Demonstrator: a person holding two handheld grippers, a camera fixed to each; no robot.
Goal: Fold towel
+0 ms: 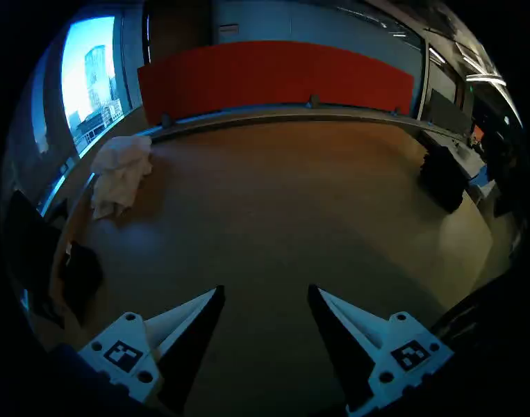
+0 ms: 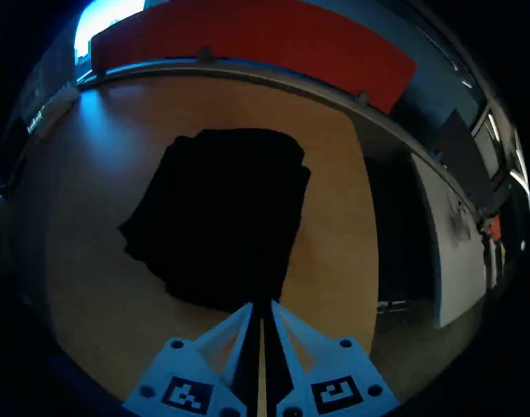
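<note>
Left tool (image 1: 265, 295) apart; right tool (image 2: 262, 306) together at black towel (image 2: 223, 215) edge, grip unclear.

A wooden table (image 1: 278, 208) fronts a red partition (image 1: 278, 76) and a window (image 1: 91, 76).

The left gripper (image 1: 265, 290) is held over a wooden table (image 1: 278, 208), its two fingers spread wide apart with bare tabletop showing between them. On the far left of the table lies a crumpled white cloth (image 1: 120, 174), and well apart from it, by the table's right edge, sits a black towel (image 1: 444, 177) — bunched into a dark heap. Behind the table's far rim stands a red panel (image 1: 278, 76), and at the left a bright window (image 1: 91, 76) — tall buildings beyond it.
</note>
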